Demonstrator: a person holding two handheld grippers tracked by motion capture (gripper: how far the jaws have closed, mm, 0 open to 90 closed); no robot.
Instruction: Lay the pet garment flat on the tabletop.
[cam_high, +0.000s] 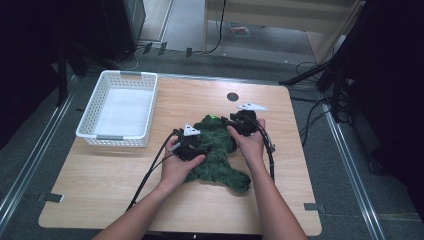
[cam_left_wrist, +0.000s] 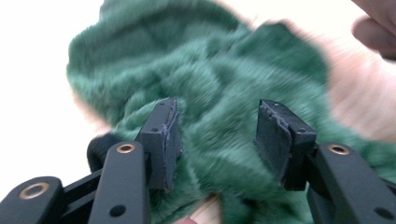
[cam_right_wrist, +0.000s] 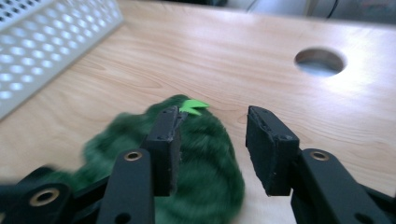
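A dark green fuzzy cloth lies crumpled on the wooden table, between the person's two hands. My left gripper sits at the cloth's left side. In the left gripper view it is open, with the green cloth spread under and between its jaws. My right gripper is at the cloth's upper right. In the right gripper view it is open above the cloth's edge, where a small bright green tag sticks out.
A white perforated basket stands at the table's back left, seen again as the basket in the right gripper view. A round cable hole is in the tabletop behind the cloth. Cables trail from both grippers toward the person.
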